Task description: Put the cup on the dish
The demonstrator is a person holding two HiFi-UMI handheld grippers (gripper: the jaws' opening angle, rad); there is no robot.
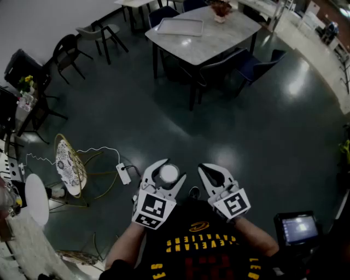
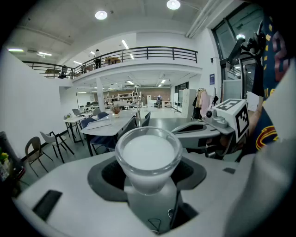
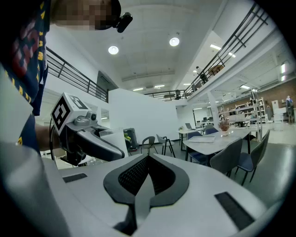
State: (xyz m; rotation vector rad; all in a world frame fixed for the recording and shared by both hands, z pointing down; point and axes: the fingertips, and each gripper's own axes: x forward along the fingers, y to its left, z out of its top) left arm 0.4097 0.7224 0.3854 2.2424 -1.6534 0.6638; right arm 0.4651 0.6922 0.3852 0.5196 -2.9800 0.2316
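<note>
A small clear cup (image 1: 168, 174) with a milky white inside sits upright between the jaws of my left gripper (image 1: 172, 169), held close in front of my chest above the dark floor. In the left gripper view the cup (image 2: 148, 155) fills the middle, with the left gripper (image 2: 148, 194) shut on its narrow base. My right gripper (image 1: 208, 170) hangs just right of it, shut and empty; its dark pads meet tip to tip (image 3: 147, 159). A flat pale tray (image 1: 180, 26) lies on the far grey table (image 1: 219, 41). I cannot make out any other dish.
Dark chairs (image 1: 257, 65) stand around the far table, and a potted plant (image 1: 221, 8) is on it. A patterned chair (image 1: 70, 164) and a white power strip with cable (image 1: 124, 174) lie at left. A lit screen (image 1: 298, 228) is at lower right.
</note>
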